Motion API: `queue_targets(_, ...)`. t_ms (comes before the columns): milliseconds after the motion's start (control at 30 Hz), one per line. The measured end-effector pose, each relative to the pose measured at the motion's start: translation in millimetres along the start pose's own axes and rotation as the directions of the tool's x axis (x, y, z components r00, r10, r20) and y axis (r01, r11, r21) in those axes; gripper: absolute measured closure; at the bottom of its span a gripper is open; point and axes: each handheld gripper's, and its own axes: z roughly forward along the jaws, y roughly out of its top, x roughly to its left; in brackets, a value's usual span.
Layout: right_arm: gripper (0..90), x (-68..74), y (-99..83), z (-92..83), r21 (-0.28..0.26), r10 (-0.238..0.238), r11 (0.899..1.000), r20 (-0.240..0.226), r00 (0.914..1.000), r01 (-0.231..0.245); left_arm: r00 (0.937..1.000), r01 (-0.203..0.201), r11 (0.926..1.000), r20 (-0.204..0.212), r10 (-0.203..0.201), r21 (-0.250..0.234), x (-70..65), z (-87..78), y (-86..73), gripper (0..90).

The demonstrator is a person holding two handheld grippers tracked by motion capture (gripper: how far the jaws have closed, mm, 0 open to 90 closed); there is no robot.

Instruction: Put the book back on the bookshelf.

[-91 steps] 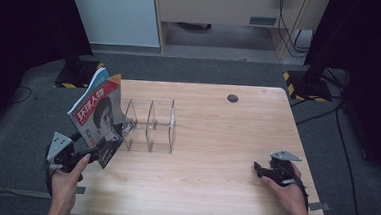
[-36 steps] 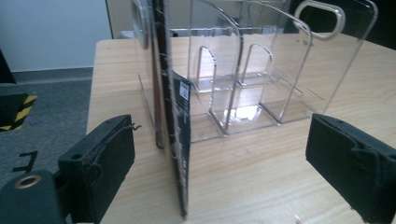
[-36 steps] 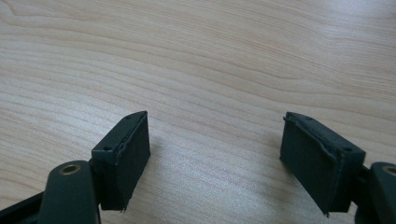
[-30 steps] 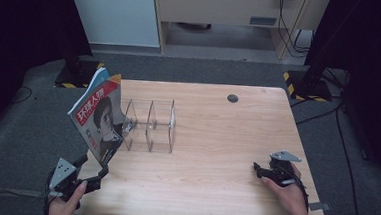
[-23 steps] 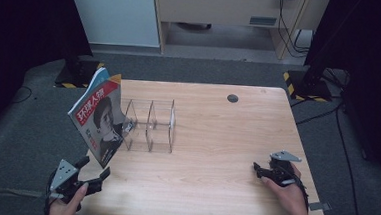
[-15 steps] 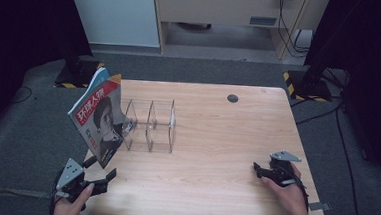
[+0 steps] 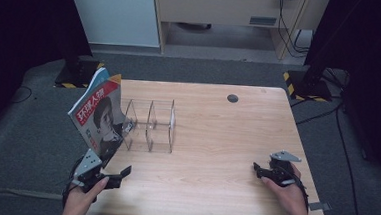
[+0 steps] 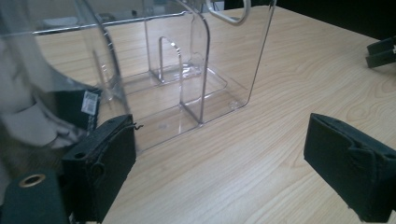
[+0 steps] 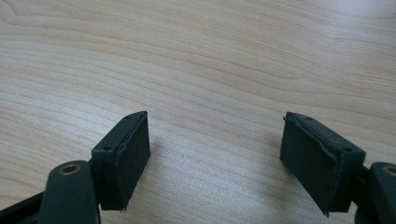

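A magazine [image 7: 98, 113] with a red and white cover stands tilted in the left end slot of a clear acrylic rack [image 7: 151, 125] on the wooden table [image 7: 217, 134]. My left gripper [image 7: 116, 175] hovers near the table's front left corner, just in front of the magazine, open and empty. In the left gripper view the rack [image 8: 187, 88] lies straight ahead and the magazine's cover [image 8: 37, 116] blurs at the left. At the front right my right gripper [image 7: 257, 170] rests on the table, open, with only bare wood [image 9: 215, 93] between its pads.
A round black grommet [image 7: 232, 98] sits near the table's far edge. The rack's middle and right slots hold nothing. Beyond the table are grey carpet, a white cabinet [image 7: 114, 12] and black stands with striped bases [image 7: 307, 84].
My left gripper has let go of the magazine, drawn back toward the front edge, then moved right and a little up. The magazine stays in the rack. The right gripper has not moved.
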Motion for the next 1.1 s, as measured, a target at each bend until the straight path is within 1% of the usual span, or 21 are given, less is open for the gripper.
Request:
queue_targets(33,24.3,0.1,0.0,0.0,0.000,0.001,1.000,0.000,1.0000,-0.001,0.9999,-0.008,0.9999,0.008,0.008,0.006,-1.0,4.8,4.4,8.5)
queue_targets(67,24.3,0.1,0.0,0.0,0.000,0.001,1.000,0.000,1.0000,-0.001,0.9999,-0.008,0.9999,0.008,0.008,0.006,-1.0,4.8,4.4,8.5)
queue_targets(100,24.3,0.0,0.1,0.0,0.000,0.002,1.000,0.000,1.0000,-0.002,0.9997,-0.021,0.9996,0.013,0.021,0.017,-2.1,10.5,8.7,8.5)
queue_targets(200,24.3,0.0,0.1,0.0,0.001,0.002,1.000,0.000,1.0000,-0.002,0.9990,-0.032,0.9988,0.031,0.031,0.037,-3.6,19.8,13.8,8.0)
queue_targets(400,24.3,0.0,0.1,0.0,0.001,0.002,1.000,0.000,1.0000,-0.002,0.9965,-0.062,0.9951,0.061,0.057,0.077,-7.9,35.8,20.2,7.4)
queue_targets(433,24.3,0.0,0.1,0.0,0.001,0.002,1.000,0.000,1.0000,-0.002,0.9958,-0.070,0.9943,0.064,0.065,0.080,-9.0,38.5,20.9,7.3)
queue_targets(467,24.3,0.0,0.1,0.0,0.001,0.002,1.000,0.000,1.0000,-0.002,0.9958,-0.070,0.9943,0.064,0.065,0.080,-9.0,38.5,20.9,7.3)
queue_targets(533,24.3,0.0,0.1,0.0,0.001,0.001,1.000,0.000,1.0000,-0.001,0.9943,-0.085,0.9922,0.072,0.078,0.092,-12.1,45.9,22.6,7.3)
queue_targets(567,24.3,0.0,0.1,0.0,0.001,0.001,1.000,0.000,1.0000,-0.001,0.9943,-0.085,0.9922,0.072,0.078,0.092,-12.1,45.9,22.6,7.3)
queue_targets(600,24.3,0.0,0.0,0.0,0.000,0.000,1.000,0.000,1.0000,0.000,0.9931,-0.094,0.9906,0.079,0.086,0.099,-14.2,49.9,24.4,7.3)
queue_targets(633,24.3,0.0,0.0,0.0,0.000,0.000,1.000,0.000,1.0000,0.000,0.9931,-0.094,0.9906,0.079,0.086,0.099,-14.2,49.9,24.4,7.1)
queue_targets(700,24.3,0.0,0.1,0.0,0.001,0.001,1.000,0.000,1.0000,-0.001,0.9917,-0.099,0.9890,0.093,0.089,0.110,-18.9,56.8,27.6,6.7)
queue_targets(733,24.3,0.0,0.1,0.0,0.001,0.001,1.000,0.000,1.0000,-0.001,0.9917,-0.099,0.9890,0.093,0.089,0.110,-18.9,56.8,27.6,6.6)
queue_targets(767,24.3,0.0,0.0,0.0,0.000,0.000,1.000,0.000,1.0000,0.000,0.9900,-0.108,0.9871,0.103,0.096,0.118,-22.2,61.6,29.2,6.2)
queue_targets(800,24.3,0.0,0.0,0.0,0.000,0.000,1.000,0.000,1.0000,0.000,0.9900,-0.108,0.9871,0.103,0.096,0.118,-22.2,61.6,29.2,5.9)
queue_targets(833,24.3,0.0,0.0,0.0,0.000,0.000,1.000,0.000,1.0000,0.000,0.9886,-0.116,0.9853,0.111,0.102,0.126,-25.1,65.9,29.8,5.7)
queue_targets(967,24.3,0.1,0.1,0.0,0.001,0.002,1.000,0.000,1.0000,-0.002,0.9866,-0.125,0.9821,0.122,0.108,0.141,-30.9,74.6,30.9,5.6)
queue_targets(1033,24.3,0.0,0.0,0.0,0.000,0.000,1.000,0.000,1.0000,0.000,0.9865,-0.127,0.9816,0.121,0.110,0.142,-32.3,78.0,31.2,5.6)
queue_targets(1067,24.3,0.0,0.1,0.0,0.001,0.001,1.000,0.000,1.0000,-0.001,0.9877,-0.116,0.9838,0.120,0.100,0.136,-32.8,80.3,31.2,5.6)
queue_targets(1100,24.3,0.0,0.1,0.0,0.001,0.001,1.000,0.000,1.0000,-0.001,0.9877,-0.116,0.9838,0.120,0.100,0.136,-32.8,80.3,31.2,5.6)
